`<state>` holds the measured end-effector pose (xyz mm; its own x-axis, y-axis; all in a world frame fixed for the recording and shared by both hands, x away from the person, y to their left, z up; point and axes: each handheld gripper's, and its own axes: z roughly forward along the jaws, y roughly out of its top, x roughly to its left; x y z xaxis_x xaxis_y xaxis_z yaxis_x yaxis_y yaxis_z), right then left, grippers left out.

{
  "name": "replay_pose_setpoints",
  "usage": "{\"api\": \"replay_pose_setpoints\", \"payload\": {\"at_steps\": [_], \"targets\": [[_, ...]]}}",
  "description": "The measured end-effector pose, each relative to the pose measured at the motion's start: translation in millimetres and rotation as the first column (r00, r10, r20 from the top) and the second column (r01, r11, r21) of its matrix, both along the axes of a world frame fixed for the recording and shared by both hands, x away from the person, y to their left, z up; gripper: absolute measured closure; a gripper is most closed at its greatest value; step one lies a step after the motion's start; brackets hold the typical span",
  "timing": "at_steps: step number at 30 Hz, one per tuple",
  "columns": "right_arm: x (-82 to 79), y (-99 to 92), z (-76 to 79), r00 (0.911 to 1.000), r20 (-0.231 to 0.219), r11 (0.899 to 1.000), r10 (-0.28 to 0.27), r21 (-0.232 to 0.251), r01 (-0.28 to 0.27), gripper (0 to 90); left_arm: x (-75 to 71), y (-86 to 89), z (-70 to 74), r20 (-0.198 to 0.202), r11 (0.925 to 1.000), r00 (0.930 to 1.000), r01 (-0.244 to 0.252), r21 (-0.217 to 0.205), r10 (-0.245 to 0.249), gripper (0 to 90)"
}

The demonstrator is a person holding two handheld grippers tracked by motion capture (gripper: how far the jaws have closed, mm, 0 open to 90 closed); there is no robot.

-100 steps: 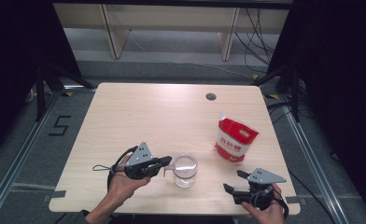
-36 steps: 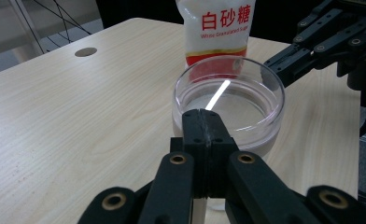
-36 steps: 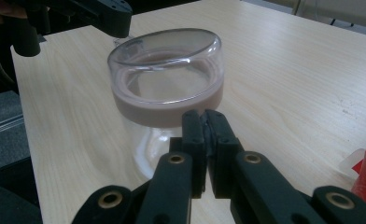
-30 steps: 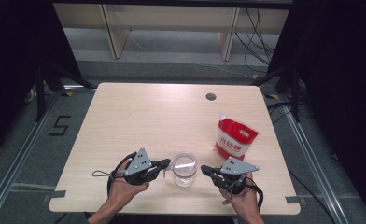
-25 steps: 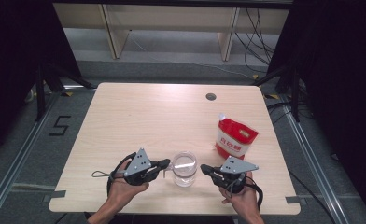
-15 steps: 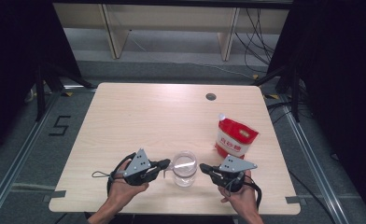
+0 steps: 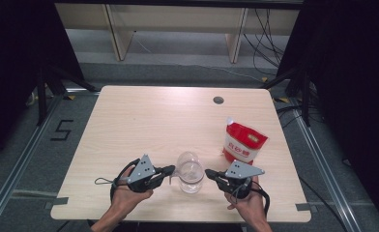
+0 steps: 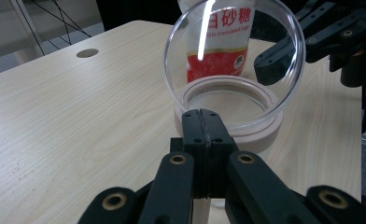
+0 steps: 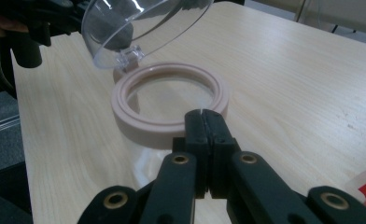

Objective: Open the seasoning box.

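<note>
Flanking the jar (image 7: 190, 172) with my clenched left hand-held gripper (image 7: 170, 170) and right hand-held gripper (image 7: 208, 172).
From above, sugar bag (image 7: 243, 143) at two o'clock; the right gripper view reveals the open lid's (image 9: 139, 25) hinge.

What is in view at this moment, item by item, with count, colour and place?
jar: one, clear with a pinkish rim, near the front edge of the table between the two grippers
lid: one, clear dome, hinged open above the jar's rim
sugar bag: one, red and white, standing on the table's right side
table: one, light wood, with a dark round hole near its far edge
shelf: one, pale wood, on the floor behind the table
left hand-held gripper: one, black, jaws shut, tips at the jar's left side
right hand-held gripper: one, black, jaws shut, tips at the jar's right side
hands: two, at the table's front edge
</note>
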<state>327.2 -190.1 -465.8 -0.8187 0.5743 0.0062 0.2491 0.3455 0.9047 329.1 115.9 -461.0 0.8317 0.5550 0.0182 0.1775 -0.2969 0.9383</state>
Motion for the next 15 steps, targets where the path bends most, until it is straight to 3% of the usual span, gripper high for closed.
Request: {"api": "replay_pose_setpoints", "payload": {"at_steps": [1,2,4,6,7,8,11,14,15], "targets": [[-1.5,0.4,1.4,0.9999,-0.009,1.000,-0.007,-0.004,0.007,90.0,0.0,0.0,-0.3,-0.003,1.0000,1.0000,-0.003,-0.001,0.003,89.4],[-0.5,1.6,2.7,0.9998,0.019,1.000,0.004,-0.003,-0.004,90.0,-0.2,0.4,-0.1,-0.005,0.9999,1.0000,-0.003,0.009,0.003,89.4],[-1.2,3.7,5.6,0.9994,0.031,1.000,0.016,-0.004,-0.015,90.0,0.9,1.0,-0.4,0.003,0.9997,1.0000,0.006,0.023,-0.006,89.4],[-2.9,5.7,7.9,0.9995,0.029,1.000,0.012,0.008,-0.013,90.0,-0.5,0.3,-1.2,-0.013,0.9999,0.9999,-0.008,0.009,0.008,89.4],[-2.3,6.1,9.0,0.9985,0.050,1.000,0.020,0.010,-0.021,90.0,-1.1,0.0,-1.4,-0.020,0.9999,0.9997,-0.012,0.006,0.012,89.3],[-5.9,8.9,10.2,0.9999,0.010,0.999,0.009,0.039,-0.010,90.0,-0.9,0.1,-1.3,-0.018,0.9999,0.9998,-0.012,0.006,0.012,89.3],[-6.5,13.4,15.7,0.9978,0.048,0.998,0.047,0.048,-0.049,90.0,-0.1,0.9,-1.4,-0.012,0.9999,0.9999,-0.007,0.009,0.007,89.3],[-8.8,18.1,18.8,0.9980,0.037,0.996,0.052,0.073,-0.054,90.0,-0.6,0.6,-1.4,-0.018,0.9999,0.9998,-0.013,0.006,0.013,89.3],[-8.7,19.5,20.3,0.9972,0.049,0.996,0.057,0.060,-0.060,90.0,-0.4,0.7,-1.4,-0.015,0.9999,0.9998,-0.011,0.007,0.011,89.3]]}}
